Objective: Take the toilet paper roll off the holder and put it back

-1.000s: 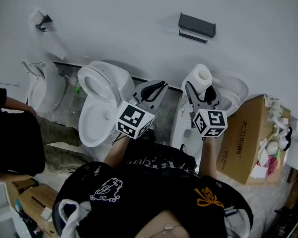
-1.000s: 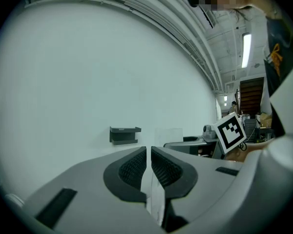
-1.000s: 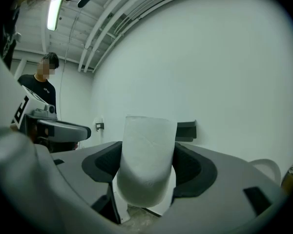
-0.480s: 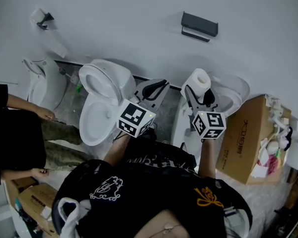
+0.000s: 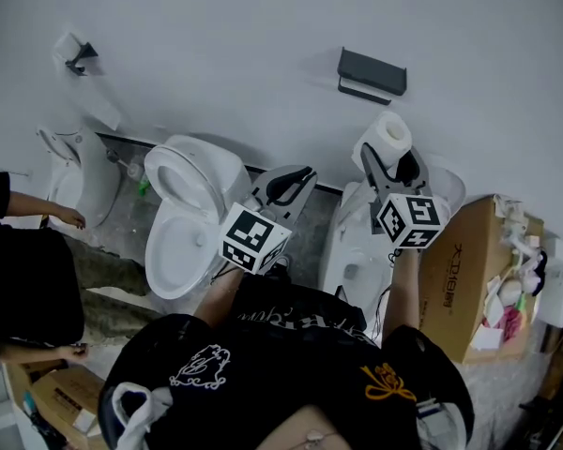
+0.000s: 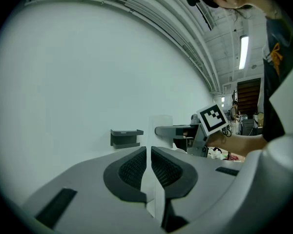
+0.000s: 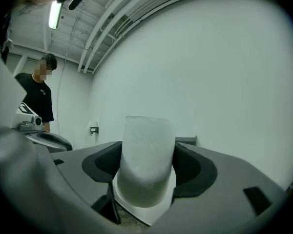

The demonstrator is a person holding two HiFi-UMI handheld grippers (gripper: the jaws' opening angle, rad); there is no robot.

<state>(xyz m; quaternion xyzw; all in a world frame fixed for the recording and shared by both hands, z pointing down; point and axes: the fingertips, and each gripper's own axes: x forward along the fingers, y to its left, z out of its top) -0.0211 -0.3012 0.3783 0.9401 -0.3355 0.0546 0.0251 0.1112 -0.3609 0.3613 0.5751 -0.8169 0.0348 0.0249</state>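
Toilet paper roll between right gripper pads

No legible text in any view. Cardboard box: dark print on its side, possibly Chinese characters, too small to read. Black shirt: white emblem on one shoulder, orange emblem on the other, a faint script line across the back, none readable. Marker cubes and: black-and-white square codes only, no letters or digits.
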